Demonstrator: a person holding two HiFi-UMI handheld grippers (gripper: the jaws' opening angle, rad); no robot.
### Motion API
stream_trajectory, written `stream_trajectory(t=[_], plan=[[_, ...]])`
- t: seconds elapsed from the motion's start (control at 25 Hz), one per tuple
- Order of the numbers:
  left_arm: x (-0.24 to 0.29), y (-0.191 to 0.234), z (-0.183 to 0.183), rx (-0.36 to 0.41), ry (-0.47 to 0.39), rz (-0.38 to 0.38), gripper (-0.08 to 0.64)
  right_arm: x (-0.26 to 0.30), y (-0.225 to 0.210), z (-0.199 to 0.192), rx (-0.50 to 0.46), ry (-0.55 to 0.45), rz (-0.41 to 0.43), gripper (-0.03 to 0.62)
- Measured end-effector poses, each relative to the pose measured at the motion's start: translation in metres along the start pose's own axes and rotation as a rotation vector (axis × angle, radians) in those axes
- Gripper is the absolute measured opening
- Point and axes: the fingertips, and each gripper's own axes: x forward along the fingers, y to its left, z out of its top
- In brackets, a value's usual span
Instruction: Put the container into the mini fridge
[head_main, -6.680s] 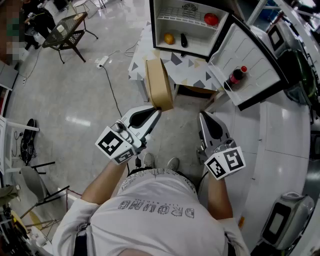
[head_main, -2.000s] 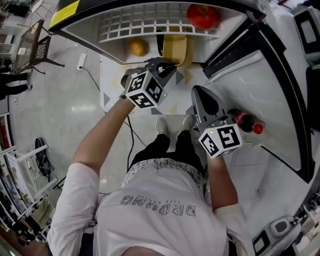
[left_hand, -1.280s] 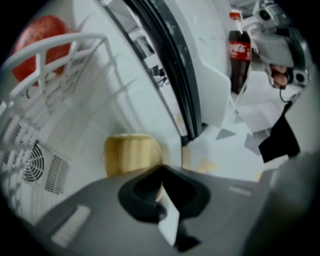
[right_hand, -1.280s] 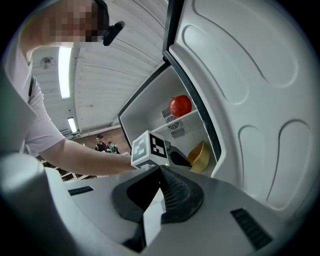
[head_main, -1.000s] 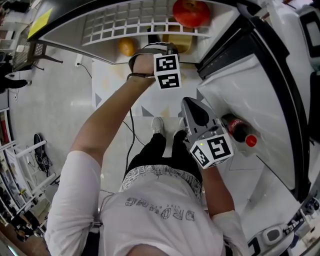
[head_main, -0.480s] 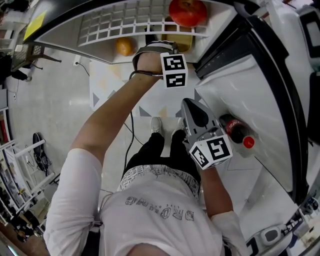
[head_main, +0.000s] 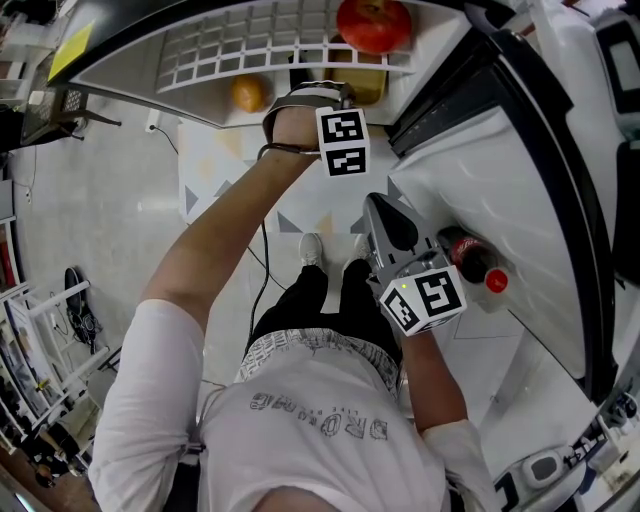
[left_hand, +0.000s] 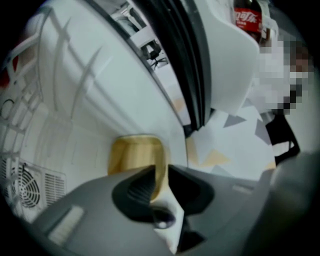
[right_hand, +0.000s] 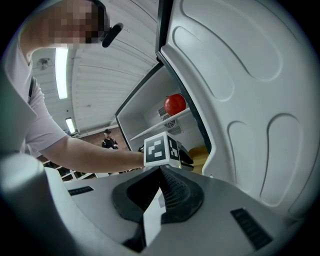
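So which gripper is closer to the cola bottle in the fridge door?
Right. The right gripper sits just beside the cola bottle; the left gripper reaches into the fridge, holding the container.

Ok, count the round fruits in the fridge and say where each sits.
2. A red fruit lies on the wire shelf; an orange fruit sits below that shelf, toward its left. More may be hidden behind the arm.

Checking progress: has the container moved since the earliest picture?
Yes. The container has gone forward: it is now inside the mini fridge, below its wire shelf, not out in front.
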Motion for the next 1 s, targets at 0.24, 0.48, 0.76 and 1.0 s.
stream_trajectory(t=[0.24, 0.48, 0.76, 1.0], plan=[[-0.026, 0.002, -0.002, -0.059, -0.069, 0.026, 0.081, 0.000, 0.002, 0.006, -0.023, -0.004, -0.018, 0.000], [-0.063, -0.003, -0.012, -0.120, -0.131, 0.061, 0.057, 0.002, 0.011, 0.017, -0.058, -0.017, -0.038, 0.000], [-0.120, -0.006, -0.024, -0.209, -0.259, 0.123, 0.010, 0.005, 0.034, 0.027, -0.100, -0.030, -0.051, 0.000], [-0.169, -0.013, -0.036, -0.305, -0.371, 0.168, 0.008, 0.008, 0.061, 0.034, -0.138, -0.038, -0.050, 0.000]])
